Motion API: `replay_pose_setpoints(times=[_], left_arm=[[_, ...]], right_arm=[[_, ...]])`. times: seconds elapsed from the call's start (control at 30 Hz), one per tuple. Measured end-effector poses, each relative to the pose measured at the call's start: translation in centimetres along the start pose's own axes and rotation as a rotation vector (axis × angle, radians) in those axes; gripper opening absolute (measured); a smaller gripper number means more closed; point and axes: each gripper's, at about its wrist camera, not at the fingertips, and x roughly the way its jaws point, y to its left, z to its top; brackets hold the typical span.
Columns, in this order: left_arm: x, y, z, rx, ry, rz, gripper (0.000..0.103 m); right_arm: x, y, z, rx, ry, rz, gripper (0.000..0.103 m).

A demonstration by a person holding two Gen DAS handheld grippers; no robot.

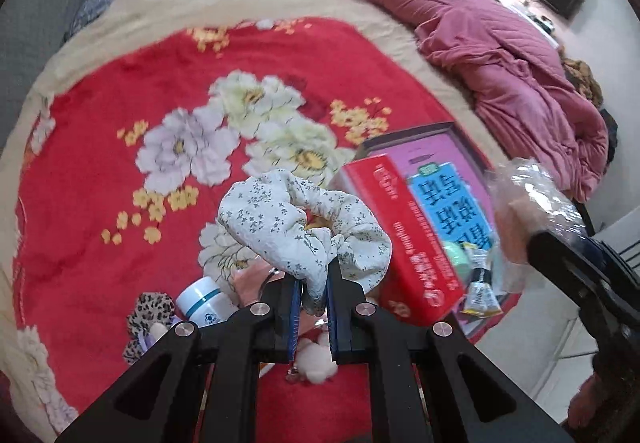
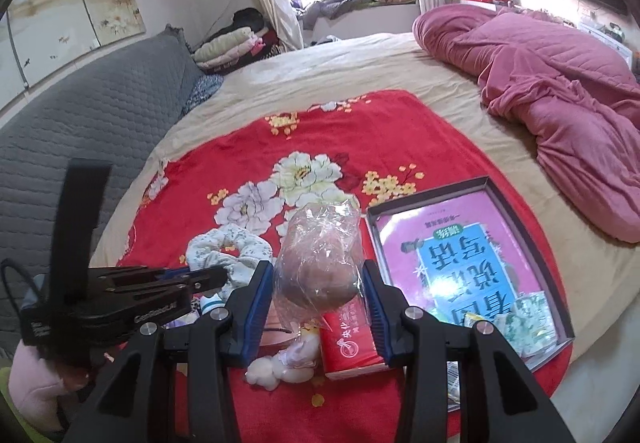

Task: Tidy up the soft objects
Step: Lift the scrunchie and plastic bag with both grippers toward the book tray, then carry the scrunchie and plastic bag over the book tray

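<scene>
In the left wrist view, a white floral scrunchie [image 1: 304, 227] is pinched between the left gripper [image 1: 312, 283] fingers, raised above the red blanket [image 1: 100, 163]. A leopard scrunchie [image 1: 148, 315] and fluffy pompom [image 1: 316, 359] are left lying loose. In the right wrist view, a plastic-wrapped soft item [image 2: 320, 267] is clasped by the right gripper [image 2: 318, 283]; the box tray [image 2: 532, 223] is judged barely filled.

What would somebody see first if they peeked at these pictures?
Probably the big red plush blanket with white flowers spread over the bed. Next, the white fabric scrunchie with tiny grey flowers pinched in the left gripper above it, and the crinkly clear plastic bag with something pinkish inside between the right gripper's blue pads. A rumpled pink quilt lies along the bed's right side.
</scene>
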Motion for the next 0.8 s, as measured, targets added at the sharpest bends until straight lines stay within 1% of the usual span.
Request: replay_pose_setpoints(times=[0.2, 0.47, 0.6, 0.8], left_arm=[[-2.7, -3.1, 0.3, 0.053, -0.041, -0.01, 0.011], [-4.5, -6.6, 0.5, 0.097, -0.072, -0.024, 0.011], [-4.7, -8.3, 0.6, 0.113, -0.079, -0.032, 0.011], [-3.5, -11.9, 0.7, 0.159, -0.061, -0.06, 0.011]], right_arm=[[-2.4, -0.8, 0.3, -0.003, -0.033, -0.014, 0.044], [-5.2, -2.9, 0.5, 0.017, -0.07, -0.036, 0.044], [-6.6, -5.4, 0.7, 0.045, -0.092, -0.05, 0.044], [-8.0, -10.6, 0.7, 0.102, -0.107, -0.119, 0.044]])
